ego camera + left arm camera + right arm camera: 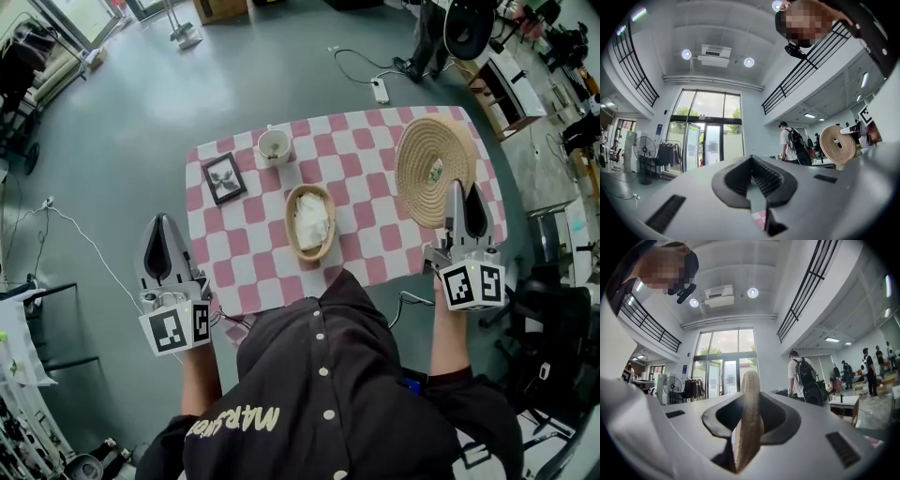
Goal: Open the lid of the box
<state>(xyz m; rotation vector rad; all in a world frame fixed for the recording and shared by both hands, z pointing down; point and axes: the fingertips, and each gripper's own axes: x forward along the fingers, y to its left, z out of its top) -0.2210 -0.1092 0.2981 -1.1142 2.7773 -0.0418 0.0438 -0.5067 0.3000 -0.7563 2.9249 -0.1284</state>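
- my right claw (466,192) is clenched on the rim of the round woven lid (431,164); in the right gripper view the lid's edge (749,427) stands upright between the two pads.
- the lid is off the box and held on its edge over the far right corner of the table (366,150). its flat face looks toward my left side, and the left gripper view shows it as a full spiral disc (837,144).
- i cannot tell if the lid's edge touches the table.
- the box (290,225), an oval woven basket, stands open near the middle of the table, well apart from the lid. some white paper (312,223) lies inside it.
- my left claw (164,220) is beside the near left corner of the table, over the floor. its tips meet and nothing is between them (751,159).
- the table has a pink and white checked cloth.
- a white cup (274,146) stands behind the box, and a small dark picture frame (224,178) lies to the cup's left.
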